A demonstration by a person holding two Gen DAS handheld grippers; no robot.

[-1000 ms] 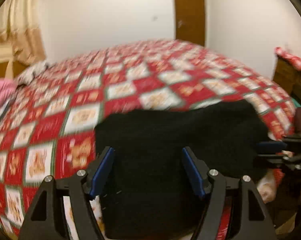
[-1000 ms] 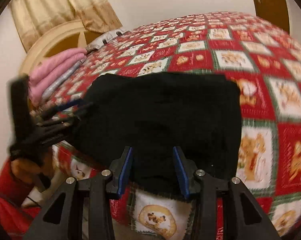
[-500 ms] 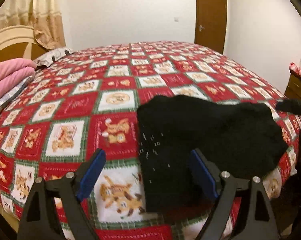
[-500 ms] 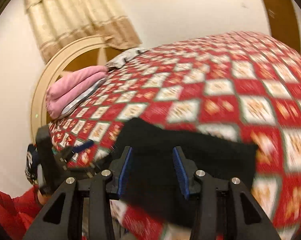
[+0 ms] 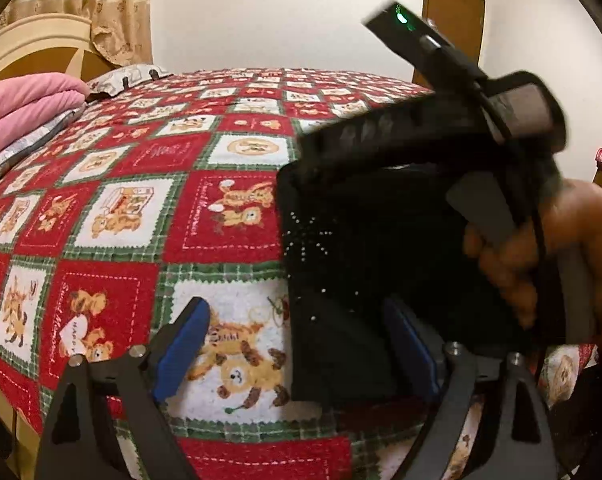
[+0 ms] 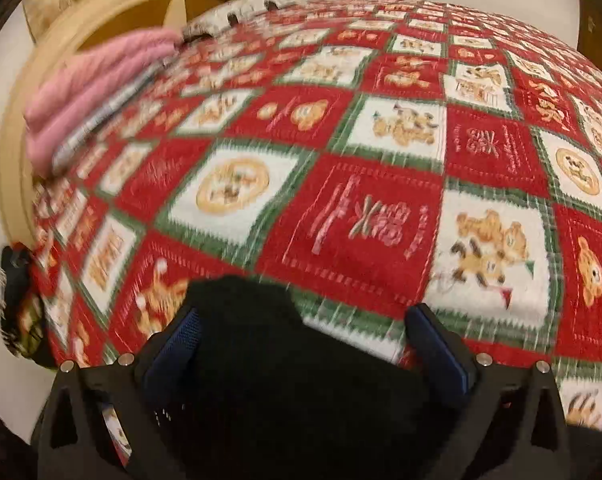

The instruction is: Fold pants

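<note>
The black pants (image 5: 341, 264) lie folded in a compact pile on the red patterned bedspread (image 5: 149, 208), near its front edge. My left gripper (image 5: 301, 348) is open over the pile's left edge, its right finger over the cloth. The other hand-held gripper crosses above the pants in the left wrist view (image 5: 441, 136), a hand on its handle. In the right wrist view my right gripper (image 6: 309, 344) is open, wide apart, low over the black pants (image 6: 285, 392), which fill the space between the fingers. Neither holds cloth.
Folded pink blankets (image 5: 25, 108) and a pillow (image 5: 121, 80) lie by the cream headboard (image 5: 29, 44) at the far left. A brown door (image 5: 453, 20) is in the back wall. The bed edge runs just below the grippers.
My right gripper has opened wide and moved left across the pants, in front of the left camera. My left gripper has shifted left; the pants now sit to its right.
</note>
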